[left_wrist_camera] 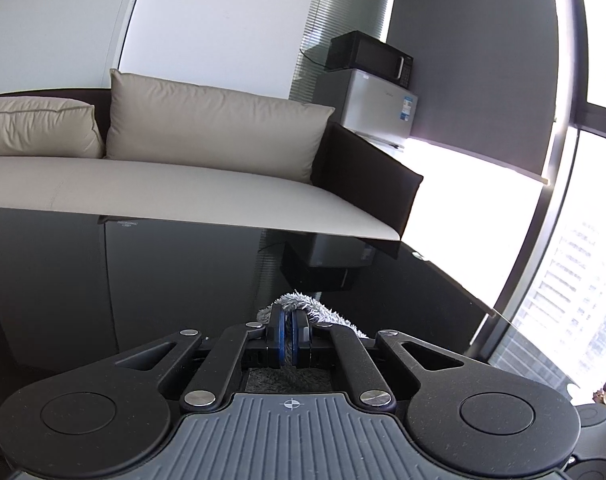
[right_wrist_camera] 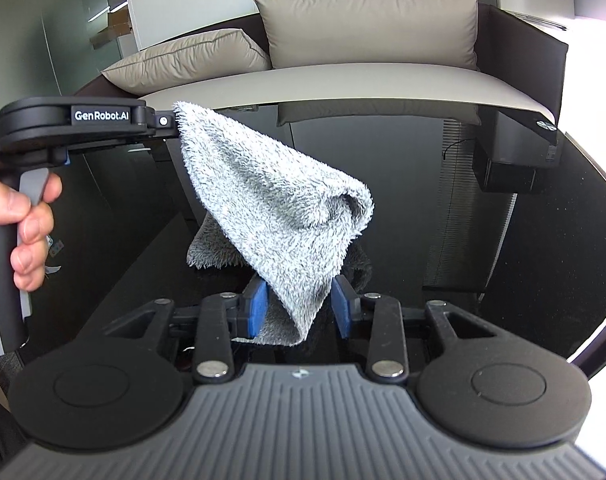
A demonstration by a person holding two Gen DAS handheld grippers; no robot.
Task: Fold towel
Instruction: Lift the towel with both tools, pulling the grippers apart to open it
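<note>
1. Hanging over a black glass table [right_wrist_camera: 503, 240], the grey towel [right_wrist_camera: 271, 200] is draping from its upper corner down to a lower corner between the right gripper's [right_wrist_camera: 299, 310] blue pads [right_wrist_camera: 257, 304]; part of it is lying bunched on the glass behind.
2. Pinching that upper corner, the left gripper [right_wrist_camera: 165, 122] is showing at the left of the right wrist view, its jaws pressed together on the cloth; in the left wrist view the same gripper [left_wrist_camera: 289, 334] is showing grey pile sticking out past its closed pads.
3. Standing part open, the right gripper's jaws are flanking the lower corner; the pads are sitting just beside the cloth without pressing it.
4. Wrapping the left gripper's handle, a hand [right_wrist_camera: 27, 220] is showing at the left edge.
5. Standing beyond the table's far edge, a sofa [right_wrist_camera: 383, 80] with beige cushions [right_wrist_camera: 367, 24] and dark arms is filling the background.
6. Sitting to the sofa's right, a black microwave [left_wrist_camera: 369, 58] is resting on a small silver fridge [left_wrist_camera: 377, 102]; a bright window [left_wrist_camera: 583, 240] is running along the right side.
7. Blocking the view of the table behind it, the hanging towel is also reflecting in the glass.
</note>
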